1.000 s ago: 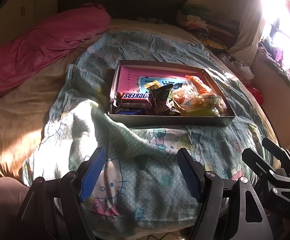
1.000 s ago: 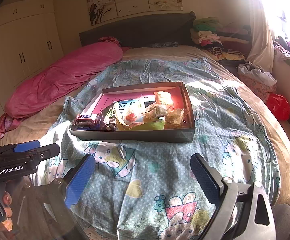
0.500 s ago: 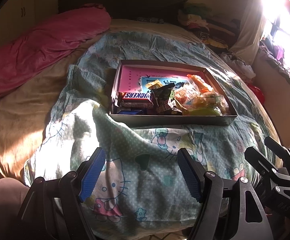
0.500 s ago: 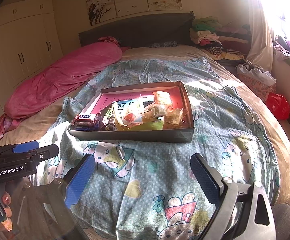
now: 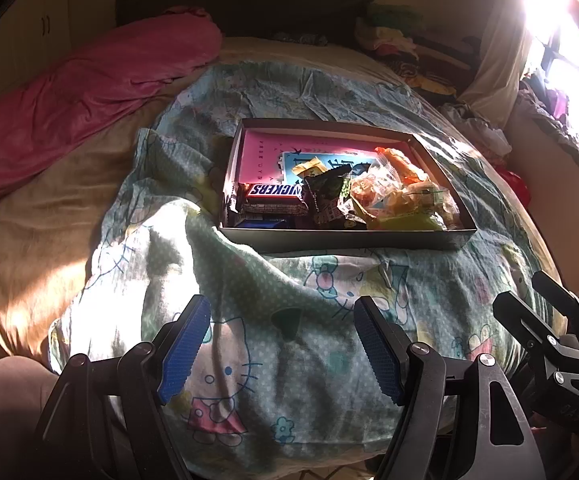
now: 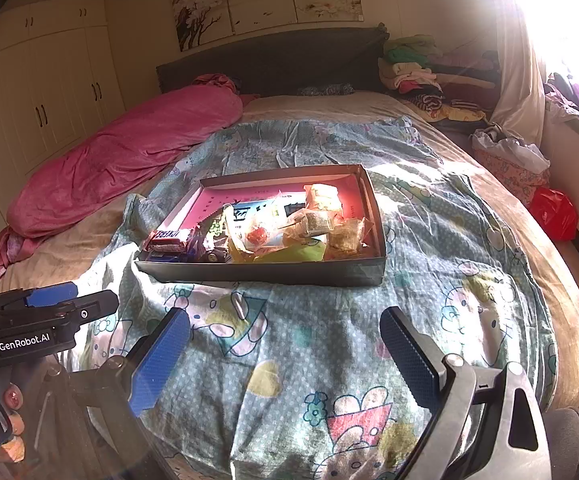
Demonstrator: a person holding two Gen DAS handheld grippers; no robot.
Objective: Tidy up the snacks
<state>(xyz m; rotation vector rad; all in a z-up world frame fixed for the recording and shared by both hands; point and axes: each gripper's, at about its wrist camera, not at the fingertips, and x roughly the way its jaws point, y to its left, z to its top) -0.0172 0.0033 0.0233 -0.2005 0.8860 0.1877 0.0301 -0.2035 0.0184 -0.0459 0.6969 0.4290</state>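
A shallow dark box (image 5: 341, 238) with a pink bottom lies on the bed and holds mixed snacks; it also shows in the right wrist view (image 6: 257, 272). A Snickers bar (image 5: 275, 192) lies at its left front, dark wrappers (image 5: 327, 196) in the middle, clear bags of orange and yellow snacks (image 5: 401, 196) at the right. The Snickers bar (image 6: 169, 238) and pale cakes in clear wrap (image 6: 321, 220) show in the right wrist view. My left gripper (image 5: 281, 344) is open and empty, short of the box. My right gripper (image 6: 285, 352) is open and empty, short of the box.
A Hello Kitty sheet (image 6: 329, 340) covers the bed. A rolled pink blanket (image 6: 129, 160) lies at the left. Piled clothes (image 6: 429, 76) sit at the headboard's right. A red bag (image 6: 553, 212) lies beside the bed. White wardrobes (image 6: 49, 100) stand at the left.
Both grippers have drifted slightly, so the box sits a little lower in the left view. Both stay open and empty. The snacks have not moved.
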